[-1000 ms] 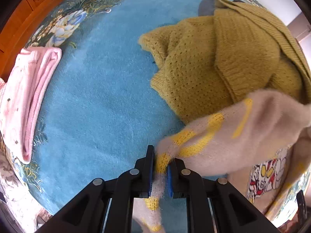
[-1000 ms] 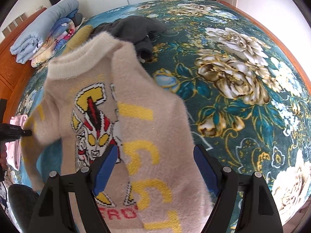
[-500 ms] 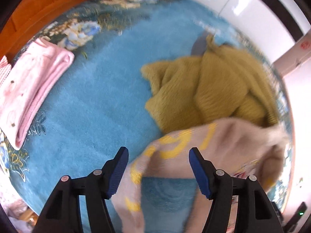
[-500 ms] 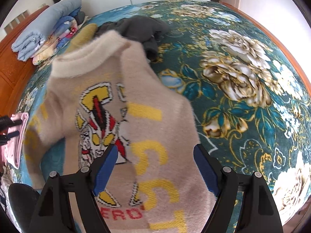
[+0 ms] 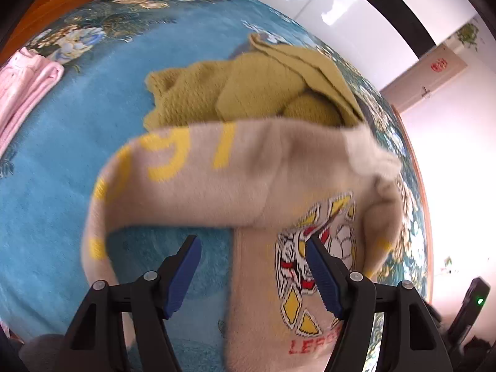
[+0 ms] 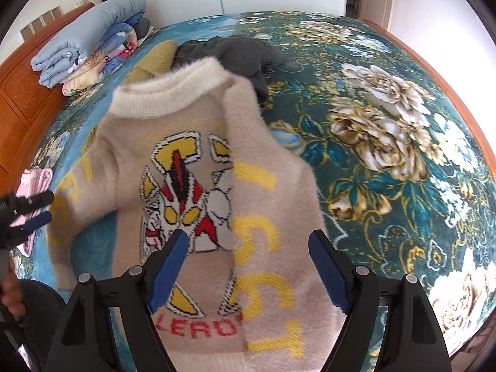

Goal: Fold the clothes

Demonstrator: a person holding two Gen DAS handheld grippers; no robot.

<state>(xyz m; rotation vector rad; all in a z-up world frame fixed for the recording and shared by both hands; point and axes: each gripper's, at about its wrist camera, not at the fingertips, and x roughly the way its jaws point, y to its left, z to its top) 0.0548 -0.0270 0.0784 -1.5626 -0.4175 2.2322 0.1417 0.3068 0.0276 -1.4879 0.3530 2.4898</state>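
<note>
A fuzzy beige sweater (image 6: 198, 161) with a cartoon robot print and yellow letters lies face up on the teal floral bedspread (image 6: 387, 142). Its right sleeve is folded over the chest. Its left sleeve (image 5: 192, 167) arcs loosely across the body, blurred in the left wrist view. My left gripper (image 5: 252, 274) is open and empty just above the sweater's left side; it also shows at the left edge of the right wrist view (image 6: 29, 214). My right gripper (image 6: 248, 271) is open and empty over the sweater's hem.
A mustard knit sweater (image 5: 248, 90) lies crumpled beyond the beige one. A dark grey garment (image 6: 238, 52) lies past the collar. A folded pink garment (image 5: 21, 90) sits at the left. Folded quilts (image 6: 90, 40) are stacked by the wooden headboard (image 6: 21, 93).
My left gripper has opened and let go of the left sleeve, then pulled back and up. The sleeve has dropped in toward the sweater's body. My right gripper stays open over the hem.
</note>
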